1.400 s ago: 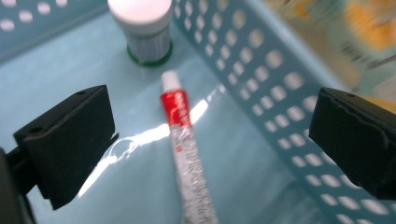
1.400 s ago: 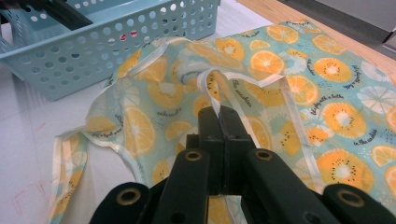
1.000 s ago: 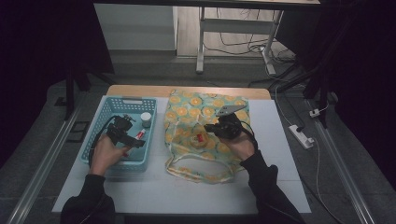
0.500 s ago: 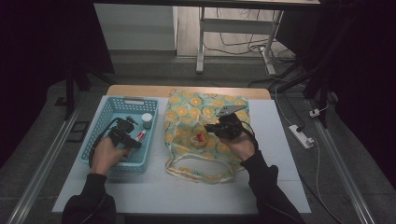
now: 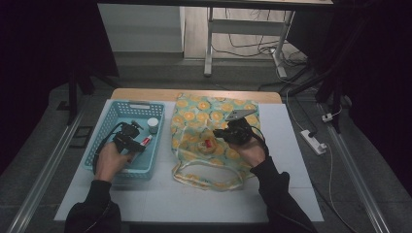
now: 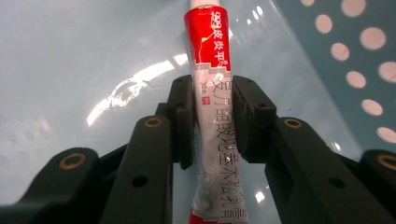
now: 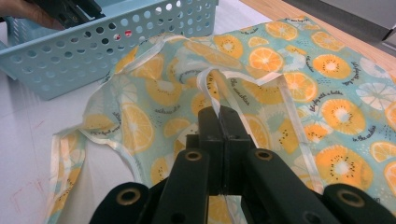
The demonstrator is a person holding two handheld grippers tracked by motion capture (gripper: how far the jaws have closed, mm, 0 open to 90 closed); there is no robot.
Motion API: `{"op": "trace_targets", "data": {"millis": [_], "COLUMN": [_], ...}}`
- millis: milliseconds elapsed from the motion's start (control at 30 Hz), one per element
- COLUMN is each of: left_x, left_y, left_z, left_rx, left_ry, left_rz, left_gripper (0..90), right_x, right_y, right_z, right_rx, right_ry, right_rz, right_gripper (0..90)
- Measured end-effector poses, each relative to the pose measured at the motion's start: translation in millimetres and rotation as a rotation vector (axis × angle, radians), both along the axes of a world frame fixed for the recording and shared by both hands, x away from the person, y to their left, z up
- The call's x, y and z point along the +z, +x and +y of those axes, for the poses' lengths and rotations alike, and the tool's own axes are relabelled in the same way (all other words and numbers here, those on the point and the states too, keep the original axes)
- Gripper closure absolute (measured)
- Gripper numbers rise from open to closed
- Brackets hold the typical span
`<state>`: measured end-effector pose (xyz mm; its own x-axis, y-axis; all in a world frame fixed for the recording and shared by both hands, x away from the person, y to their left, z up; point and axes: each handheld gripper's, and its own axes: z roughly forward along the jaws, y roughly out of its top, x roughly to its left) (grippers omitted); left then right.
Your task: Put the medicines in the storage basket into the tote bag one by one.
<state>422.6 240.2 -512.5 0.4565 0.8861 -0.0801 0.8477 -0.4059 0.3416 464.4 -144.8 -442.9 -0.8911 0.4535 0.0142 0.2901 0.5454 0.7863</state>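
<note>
Little shifted — left gripper (image 6: pixel 212 123) still pinching glossy tube (image 6: pixel 212 93)

One basket (image 5: pixel 108 127), one fruit-print bag (image 5: pixel 214 114), one tube (image 6: pixel 214 93), one white-capped bottle (image 5: pixel 152 124), two grippers.

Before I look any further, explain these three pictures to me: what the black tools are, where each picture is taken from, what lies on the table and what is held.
A person sits at a table with a black two-jaw hand tool in each hand. The wide picture comes from a camera above, looking down. The other two come from small cameras riding on the tools, looking along their jaws.

On the table lie a blue basket and a cloth bag printed with orange slices. The basket holds a small white-capped bottle.

The left gripper, inside the basket, is closed on a red and white tube. The right gripper, over the bag, is shut on one of the bag's thin handles.
</note>
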Motion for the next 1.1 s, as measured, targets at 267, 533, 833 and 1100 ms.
{"op": "trace_targets", "data": {"millis": [267, 533, 833, 1100], "left_x": [2.1, 9.4, 18.8, 26.0], "left_y": [0.3, -2.1, -5.3, -8.9], "left_z": [1.1, 3.7, 4.7, 6.0], "left_rx": [0.024, 0.064, 0.062, 0.068], "left_ry": [-0.001, -0.030, -0.049, -0.052], "left_rz": [-0.010, -0.057, -0.099, -0.162], "left_gripper": [72.3, 72.4, 72.4, 72.4], "right_x": [0.4, 0.9, 2.3, 3.3], "right_y": [0.1, 0.2, -0.1, -0.2], "right_z": [-0.5, -0.7, -1.2, -1.7], "right_rx": [0.000, -0.001, -0.002, -0.001], "right_ry": [-0.001, -0.001, 0.006, 0.010], "right_rz": [0.000, -0.005, -0.012, -0.014], "right_gripper": [89.7, 89.7, 89.8, 89.7]}}
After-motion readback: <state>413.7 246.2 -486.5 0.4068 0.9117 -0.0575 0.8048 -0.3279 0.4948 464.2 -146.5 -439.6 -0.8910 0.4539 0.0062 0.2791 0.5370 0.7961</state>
